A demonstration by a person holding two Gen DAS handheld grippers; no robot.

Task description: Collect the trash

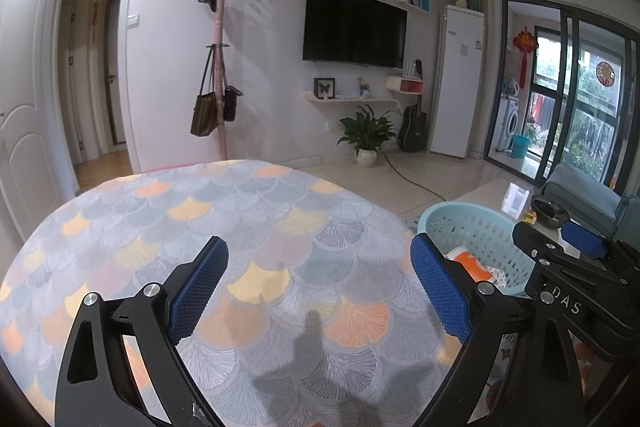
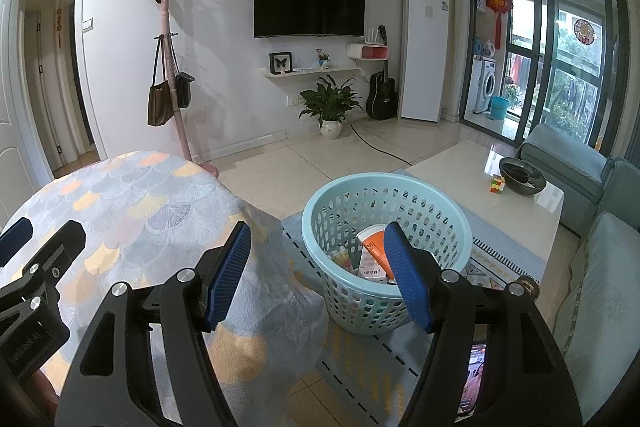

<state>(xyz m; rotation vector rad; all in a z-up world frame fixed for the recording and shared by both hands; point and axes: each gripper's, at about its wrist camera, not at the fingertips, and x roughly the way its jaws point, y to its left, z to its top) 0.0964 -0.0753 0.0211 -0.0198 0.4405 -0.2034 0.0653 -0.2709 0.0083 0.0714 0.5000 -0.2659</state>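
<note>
Trash, incl. an orange-and-white tube (image 2: 370,251), sits in the pale-blue perforated plastic basket (image 2: 436,223) on the floor beside the fan-patterned cloth-covered worktop (image 1: 240,219). Left claw (image 1: 316,291) & right claw (image 2: 320,275) both spread, empty, prob. because nothing's left to grab.

Both grippers: black angular frames, silver screw heads, blue textured pads (image 1: 198,291); white "DAS" lettering at 3 o'clock.
</note>
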